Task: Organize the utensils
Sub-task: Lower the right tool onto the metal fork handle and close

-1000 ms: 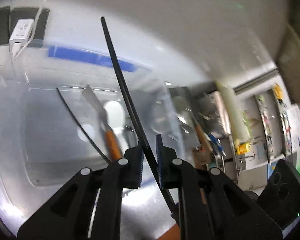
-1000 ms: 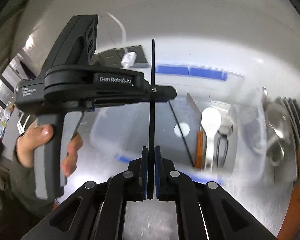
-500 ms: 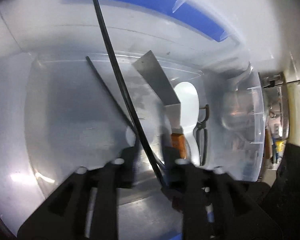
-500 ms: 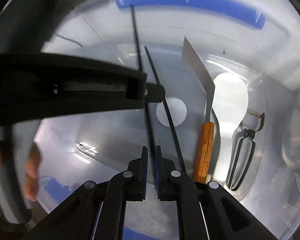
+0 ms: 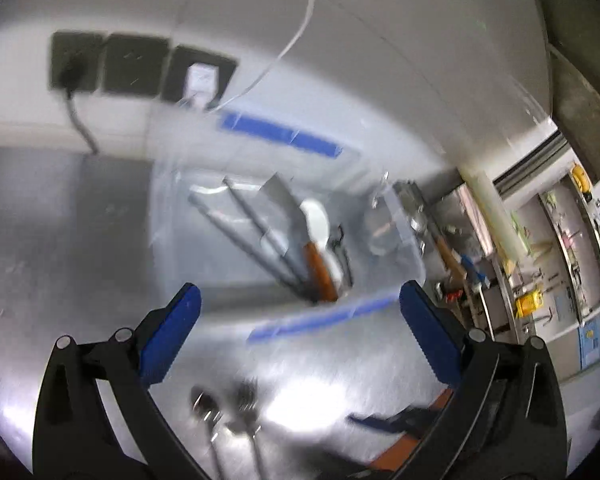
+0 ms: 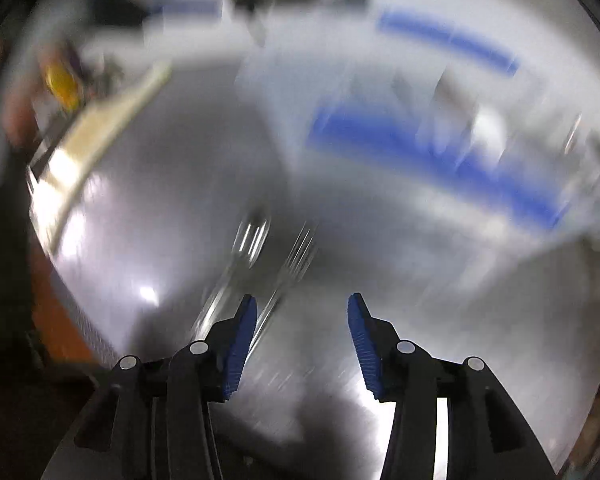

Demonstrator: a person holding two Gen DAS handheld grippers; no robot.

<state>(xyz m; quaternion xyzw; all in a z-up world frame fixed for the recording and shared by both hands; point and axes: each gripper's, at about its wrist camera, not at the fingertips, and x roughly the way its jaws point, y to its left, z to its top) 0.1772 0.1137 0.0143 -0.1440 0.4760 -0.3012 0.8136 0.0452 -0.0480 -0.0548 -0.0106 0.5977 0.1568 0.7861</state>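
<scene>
Left wrist view: left hand-held gripper (image 5: 300,310) spread wide with nothing between its fingers, above the steel table (image 5: 60,248); ahead, the clear plastic bin (image 5: 172,240) holds two dark chopsticks (image 5: 252,236), a wooden-handled spatula (image 5: 296,224), a white spoon (image 5: 318,220) and a dark clip-like tool, all lying side by side, while a metal spoon (image 5: 204,404) and fork (image 5: 248,396) lie on the table just below the fingers. Right wrist view, heavily blurred: right hand-held gripper (image 6: 302,312) also open and empty, the spoon (image 6: 252,240) and fork (image 6: 300,252) on the table just ahead of its left finger, the bin (image 6: 440,140) beyond to the right.
</scene>
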